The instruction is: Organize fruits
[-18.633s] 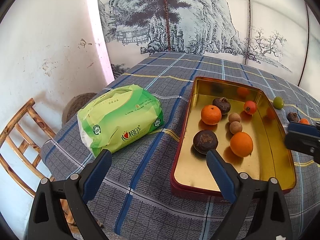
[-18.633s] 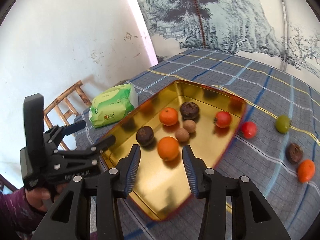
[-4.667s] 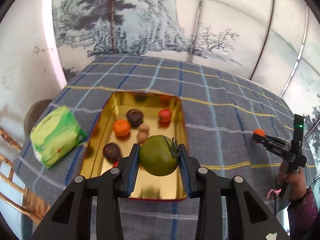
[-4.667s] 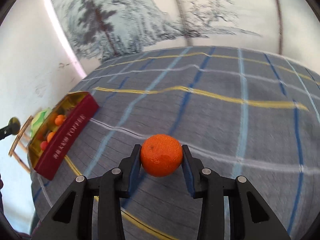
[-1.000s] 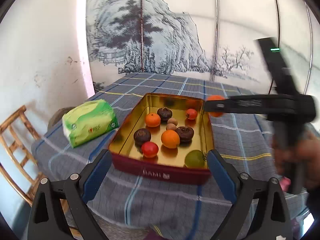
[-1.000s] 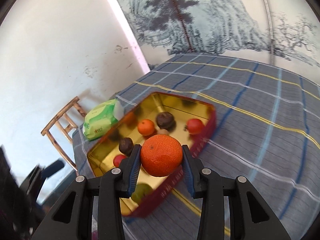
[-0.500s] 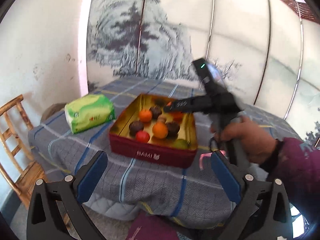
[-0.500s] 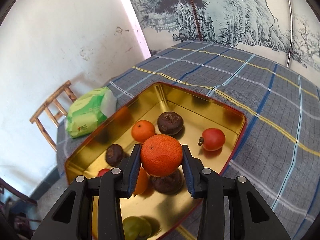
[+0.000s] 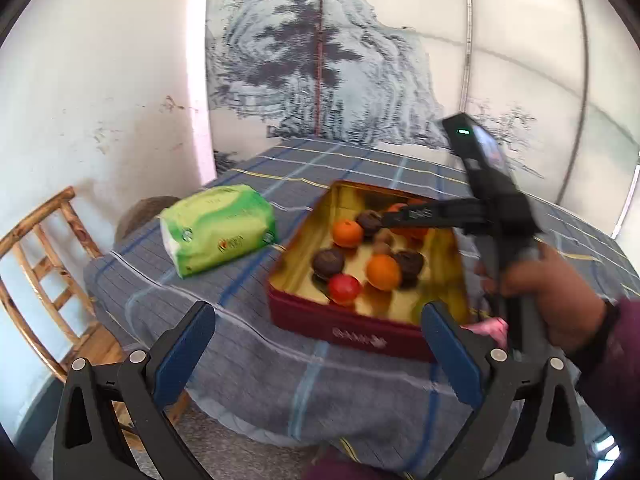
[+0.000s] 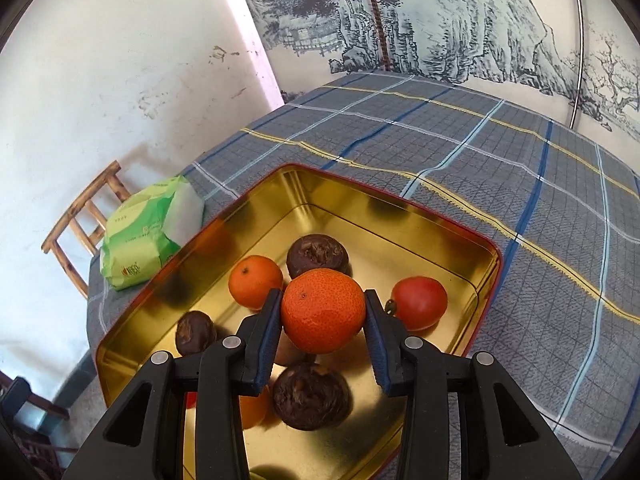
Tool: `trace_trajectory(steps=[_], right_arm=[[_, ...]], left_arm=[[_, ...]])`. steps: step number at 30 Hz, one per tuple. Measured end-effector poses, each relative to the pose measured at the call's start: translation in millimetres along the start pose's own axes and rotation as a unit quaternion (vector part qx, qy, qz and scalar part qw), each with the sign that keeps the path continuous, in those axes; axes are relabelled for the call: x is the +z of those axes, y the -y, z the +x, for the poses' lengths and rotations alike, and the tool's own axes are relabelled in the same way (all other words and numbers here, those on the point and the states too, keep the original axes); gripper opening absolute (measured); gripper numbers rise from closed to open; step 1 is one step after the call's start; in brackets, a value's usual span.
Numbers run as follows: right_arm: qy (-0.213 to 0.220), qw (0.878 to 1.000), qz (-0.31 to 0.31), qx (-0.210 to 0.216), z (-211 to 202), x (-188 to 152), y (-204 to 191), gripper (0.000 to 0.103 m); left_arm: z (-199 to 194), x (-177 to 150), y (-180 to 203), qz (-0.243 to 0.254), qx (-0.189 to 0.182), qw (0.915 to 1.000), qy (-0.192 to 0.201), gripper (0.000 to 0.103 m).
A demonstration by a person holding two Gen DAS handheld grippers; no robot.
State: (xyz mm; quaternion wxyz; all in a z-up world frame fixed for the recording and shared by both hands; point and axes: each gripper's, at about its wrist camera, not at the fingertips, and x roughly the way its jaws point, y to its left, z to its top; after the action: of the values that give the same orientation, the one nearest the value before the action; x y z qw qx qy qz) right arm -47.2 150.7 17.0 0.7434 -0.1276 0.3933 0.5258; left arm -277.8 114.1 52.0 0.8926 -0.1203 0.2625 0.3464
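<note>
Your right fingers point(image 10: 375, 332) are closed on the mandarin point(image 10: 323, 311), pads pressing its two opposite sides at the widest part, and it hangs above the middle of the gold tin point(image 10: 460, 240). Your left gripper point(image 9: 318, 354) stands wide open with nothing in it, held back from the bench edge.

Handling judgement: the mandarin is light, round and soft-skinned. It will likely bruise under a hard squeeze and roll once freed. The hold across its widest part is the right one; keep pressure modest.

Directly beneath it lies a dark wrinkled fruit point(image 10: 310, 398), with a tan one partly hidden behind the left pad. Beyond are a smaller orange point(image 10: 255, 281), a second dark fruit point(image 10: 317, 255) and a red tomato point(image 10: 419, 303). Bare tin floor shows toward the far corner; release low there, as the hard floor gives no cushioning.

Past the tin, the checked cloth covers the bench point(image 10: 540, 168), and a green tissue pack point(image 10: 150, 230) lies near the tin's left side.
</note>
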Motion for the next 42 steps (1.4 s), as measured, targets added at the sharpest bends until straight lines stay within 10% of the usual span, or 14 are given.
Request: trace_trajectory(steps=[12, 21, 42], right_arm=[[0.143, 0.99, -0.006, 0.011, -109, -14, -23, 0.065], [0.257, 0.962, -0.027, -0.089, -201, -87, -52, 0.097], [0.33, 0.93, -0.022, -0.16, -266, -128, -70, 0.103]], left_arm=[[-9, 29, -6, 0.019, 0.045, 0.9965, 0.068, 0.102], [-34, 44, 4, 0.031, 0.03, 0.9931, 0.11, 0.102], [-67, 64, 25, 0.043, -0.016, 0.99, 0.134, 0.102]])
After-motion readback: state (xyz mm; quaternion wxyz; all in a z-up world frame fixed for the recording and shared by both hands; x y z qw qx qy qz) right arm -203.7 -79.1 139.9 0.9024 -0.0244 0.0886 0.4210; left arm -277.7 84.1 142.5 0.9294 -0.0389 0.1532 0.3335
